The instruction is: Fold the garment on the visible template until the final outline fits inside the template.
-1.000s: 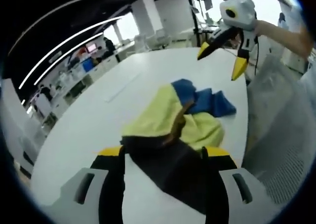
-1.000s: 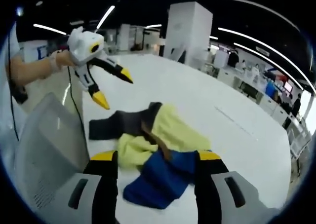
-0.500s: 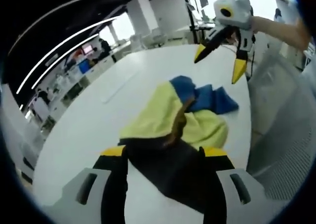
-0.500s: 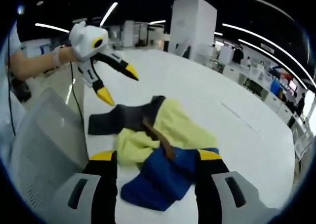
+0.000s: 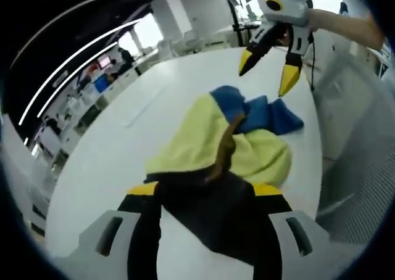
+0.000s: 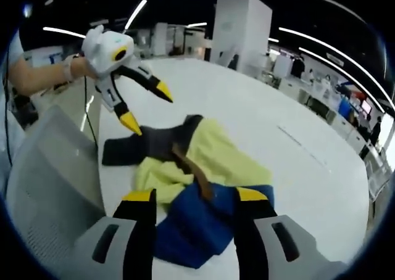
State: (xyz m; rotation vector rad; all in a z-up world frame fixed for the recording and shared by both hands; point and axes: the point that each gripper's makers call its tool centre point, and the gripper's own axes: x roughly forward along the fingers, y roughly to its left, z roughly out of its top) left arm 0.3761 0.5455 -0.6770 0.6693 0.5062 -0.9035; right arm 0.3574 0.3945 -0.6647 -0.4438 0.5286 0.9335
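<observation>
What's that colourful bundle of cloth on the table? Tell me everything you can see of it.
The garment is a soft, crumpled heap lying on the white table, not yet folded flat. It has three colour blocks: a dark grey part, a pale yellow middle and a blue part, with a brown strip running across it. In the left gripper view the dark end lies between that gripper's open jaws; the blue end lies farthest off.

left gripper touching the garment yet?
No. In the right gripper view the left gripper hangs open above the garment's dark end, clear of the cloth.
</observation>
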